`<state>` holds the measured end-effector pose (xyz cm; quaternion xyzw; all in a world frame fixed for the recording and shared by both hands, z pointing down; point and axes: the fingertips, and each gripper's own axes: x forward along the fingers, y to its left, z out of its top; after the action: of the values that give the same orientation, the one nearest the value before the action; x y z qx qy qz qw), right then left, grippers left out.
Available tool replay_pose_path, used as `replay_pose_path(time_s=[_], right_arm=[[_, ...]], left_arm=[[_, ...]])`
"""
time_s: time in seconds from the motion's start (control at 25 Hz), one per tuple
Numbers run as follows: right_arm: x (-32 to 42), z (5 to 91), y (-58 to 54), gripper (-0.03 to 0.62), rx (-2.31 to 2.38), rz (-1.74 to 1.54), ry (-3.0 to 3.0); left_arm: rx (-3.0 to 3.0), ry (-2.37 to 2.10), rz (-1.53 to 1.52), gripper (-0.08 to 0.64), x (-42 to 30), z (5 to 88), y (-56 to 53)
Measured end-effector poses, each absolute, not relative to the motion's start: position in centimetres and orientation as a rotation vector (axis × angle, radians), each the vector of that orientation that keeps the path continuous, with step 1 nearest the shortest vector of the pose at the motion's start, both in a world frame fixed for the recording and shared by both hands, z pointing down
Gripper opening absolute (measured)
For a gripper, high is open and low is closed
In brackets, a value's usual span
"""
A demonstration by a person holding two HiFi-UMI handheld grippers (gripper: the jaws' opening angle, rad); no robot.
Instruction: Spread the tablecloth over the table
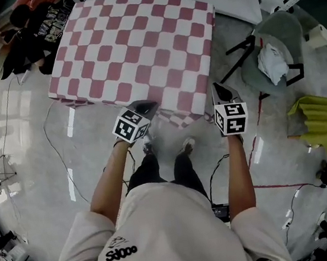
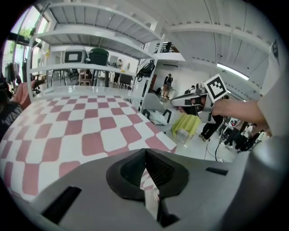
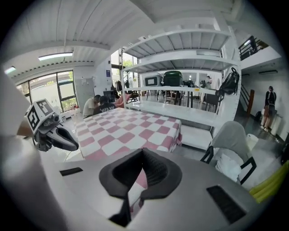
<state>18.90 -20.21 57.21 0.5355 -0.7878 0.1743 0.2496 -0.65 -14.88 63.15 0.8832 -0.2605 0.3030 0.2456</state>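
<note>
A pink-and-white checked tablecloth [image 1: 134,47] lies over the table in the head view, with its near edge lifted and bunched between my two grippers. My left gripper [image 1: 146,106] is shut on that edge near the front left; in the left gripper view a strip of cloth [image 2: 149,187] is pinched between the closed jaws [image 2: 145,173]. At the front right corner my right gripper [image 1: 220,91] is likewise shut, and checked cloth [image 3: 135,187] shows between its jaws [image 3: 139,176]. Each gripper appears in the other's view: the right gripper [image 2: 194,98], the left gripper [image 3: 54,133].
A grey chair [image 1: 276,52] with white fabric stands right of the table, beside black tripod legs [image 1: 241,51] and a yellow object [image 1: 324,123]. People [image 1: 19,32] sit at the far left corner. Cables [image 1: 58,147] cross the glossy floor. White shelving [image 3: 180,63] rises behind the table.
</note>
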Motion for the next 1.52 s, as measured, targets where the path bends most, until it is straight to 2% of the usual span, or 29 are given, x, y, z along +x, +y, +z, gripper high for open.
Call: replay_pose_path(time_s=[0.36,0.8,1.2,1.52], right_arm=[[14.2,45.7,-22.7,0.021,1.418,0.272,-2.303],[8.7,32.6,-24.8,0.021,1.348,-0.095,-2.427],[7.3,26.8,-23.9,0.021,1.346,-0.22,-2.521],[6.8,25.2,-23.9,0.021,1.344,-0.265,-2.54]], left_arm=[[2.562,-1.018,0.649,0.028,-5.3,51.1,-22.4],[2.798,-1.266,0.497,0.028,-6.9,37.7,-26.6],[2.904,-1.281,0.231,0.029,-6.6,29.7,-25.9],[2.979,-1.34,0.3,0.029,-6.0,27.9,-25.2]])
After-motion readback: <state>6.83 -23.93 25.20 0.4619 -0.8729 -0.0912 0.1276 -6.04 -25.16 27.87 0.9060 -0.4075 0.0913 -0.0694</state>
